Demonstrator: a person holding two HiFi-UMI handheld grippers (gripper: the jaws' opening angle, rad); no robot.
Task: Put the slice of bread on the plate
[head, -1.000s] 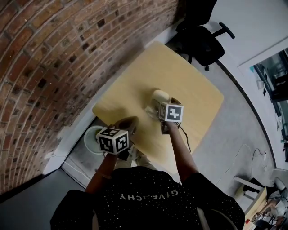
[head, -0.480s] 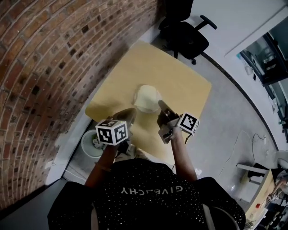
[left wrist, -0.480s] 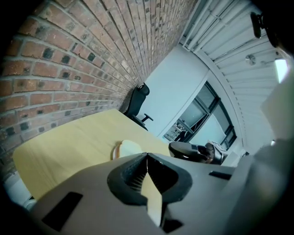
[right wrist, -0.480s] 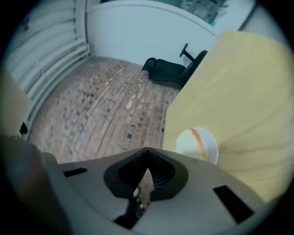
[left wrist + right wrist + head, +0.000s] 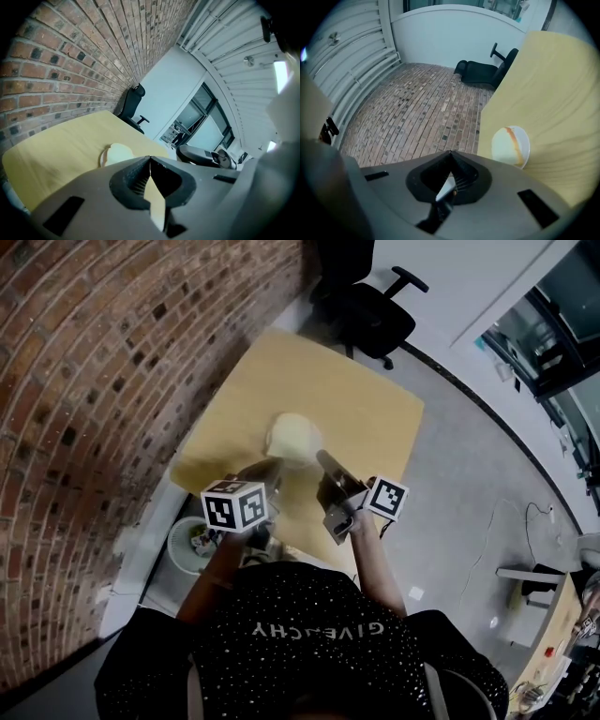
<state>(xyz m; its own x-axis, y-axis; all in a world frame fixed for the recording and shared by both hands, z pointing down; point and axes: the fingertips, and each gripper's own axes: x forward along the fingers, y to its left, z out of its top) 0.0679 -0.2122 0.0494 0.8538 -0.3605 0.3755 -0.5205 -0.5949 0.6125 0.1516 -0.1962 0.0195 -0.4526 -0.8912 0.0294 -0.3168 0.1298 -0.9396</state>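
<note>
Your left gripper (image 5: 150, 159) is closed tight. Its two jaws touch at the tips and there is nothing in it. Your right gripper (image 5: 450, 153) is closed too and holds nothing. The slice of bread (image 5: 505, 144) lies flat on the white plate (image 5: 526, 150). The plate sits on the yellow table (image 5: 553, 79), out in front of both grippers and apart from them. In the right gripper view the bread's long way runs up and down, with a brown crust along its right edge.
</note>
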